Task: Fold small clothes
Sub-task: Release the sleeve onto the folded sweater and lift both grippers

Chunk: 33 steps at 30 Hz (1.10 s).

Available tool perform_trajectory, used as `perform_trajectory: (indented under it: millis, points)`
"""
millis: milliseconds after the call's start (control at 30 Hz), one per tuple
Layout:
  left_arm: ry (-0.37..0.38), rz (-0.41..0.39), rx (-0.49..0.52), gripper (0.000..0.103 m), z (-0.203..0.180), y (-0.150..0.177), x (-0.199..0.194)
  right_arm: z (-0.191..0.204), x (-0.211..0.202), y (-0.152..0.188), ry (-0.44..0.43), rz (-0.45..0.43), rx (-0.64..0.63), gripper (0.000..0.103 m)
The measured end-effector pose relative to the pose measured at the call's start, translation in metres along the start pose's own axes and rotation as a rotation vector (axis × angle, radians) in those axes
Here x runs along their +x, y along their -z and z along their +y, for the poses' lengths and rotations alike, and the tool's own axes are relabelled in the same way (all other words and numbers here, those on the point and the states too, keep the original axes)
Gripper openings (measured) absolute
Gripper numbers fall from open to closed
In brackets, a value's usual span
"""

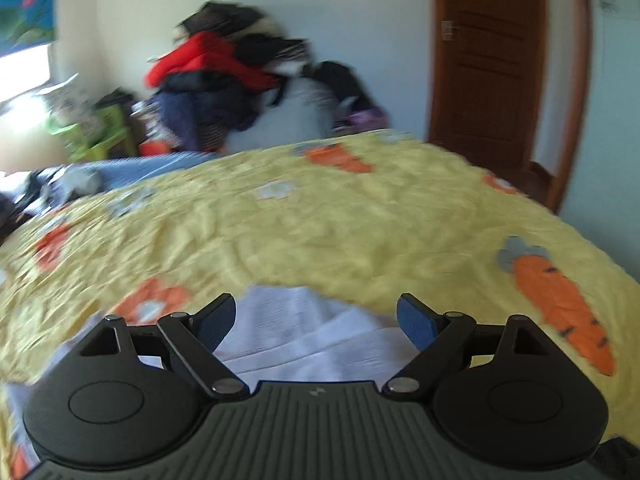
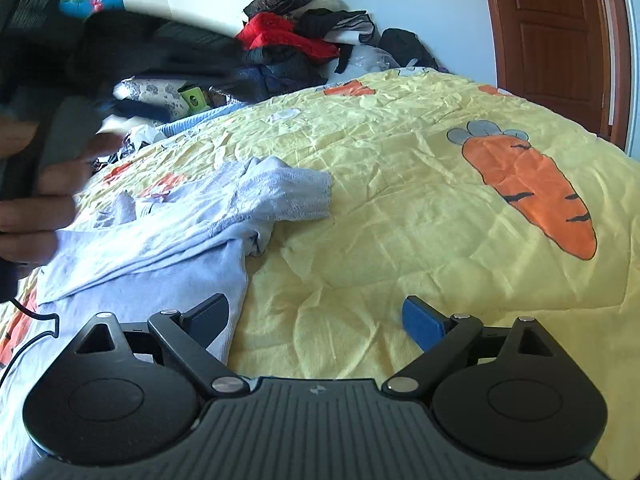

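Note:
A small pale lilac garment (image 2: 168, 236) with a lace sleeve lies partly folded on the yellow carrot-print bedspread (image 2: 400, 208). In the left wrist view the same lilac cloth (image 1: 304, 332) lies below my left gripper (image 1: 316, 322), whose blue-padded jaws stand wide apart with nothing pressed between them. My right gripper (image 2: 316, 322) is open too, its left finger (image 2: 208, 320) over the garment's lower edge and its right finger (image 2: 424, 322) over bare bedspread. The hand (image 2: 36, 204) holding the left gripper shows blurred at the left edge of the right wrist view.
A heap of dark and red clothes (image 2: 304, 36) is piled against the wall beyond the bed. A brown wooden door (image 2: 556, 40) stands at the right. A blue blanket (image 1: 160, 166) and more laundry lie at the bed's far left edge.

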<state>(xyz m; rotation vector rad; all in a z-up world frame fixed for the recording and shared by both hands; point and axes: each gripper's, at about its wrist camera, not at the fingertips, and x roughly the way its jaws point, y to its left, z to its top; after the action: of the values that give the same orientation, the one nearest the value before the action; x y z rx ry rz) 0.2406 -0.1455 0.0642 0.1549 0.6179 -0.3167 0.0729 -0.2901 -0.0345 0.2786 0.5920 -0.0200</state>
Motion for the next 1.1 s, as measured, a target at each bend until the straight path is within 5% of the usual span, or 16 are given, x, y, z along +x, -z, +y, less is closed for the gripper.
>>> perform_trajectory:
  millis: [200, 367, 467, 567, 767, 1100]
  points:
    - [-0.243, 0.068, -0.063, 0.088, 0.082, 0.047, -0.005, 0.018, 0.013, -0.033, -0.137, -0.046, 0.009, 0.092]
    - [-0.332, 0.1, -0.106, 0.088, 0.121, 0.081, -0.014, 0.054, 0.051, -0.065, -0.295, -0.039, -0.004, 0.092]
    - [-0.354, 0.141, -0.142, 0.088, 0.141, 0.093, -0.009, 0.065, 0.085, -0.076, -0.291, 0.045, -0.013, 0.092]
    - [-0.383, 0.171, -0.165, 0.089, 0.153, 0.101, -0.002, 0.073, 0.113, -0.074, -0.174, 0.128, -0.059, 0.092]
    - [-0.392, 0.15, -0.139, 0.089, 0.148, 0.105, -0.01, 0.086, 0.082, -0.068, -0.187, 0.045, -0.114, 0.092]
    - [-0.382, 0.156, -0.132, 0.088, 0.14, 0.111, -0.012, 0.085, 0.093, -0.059, -0.152, 0.098, -0.135, 0.092]
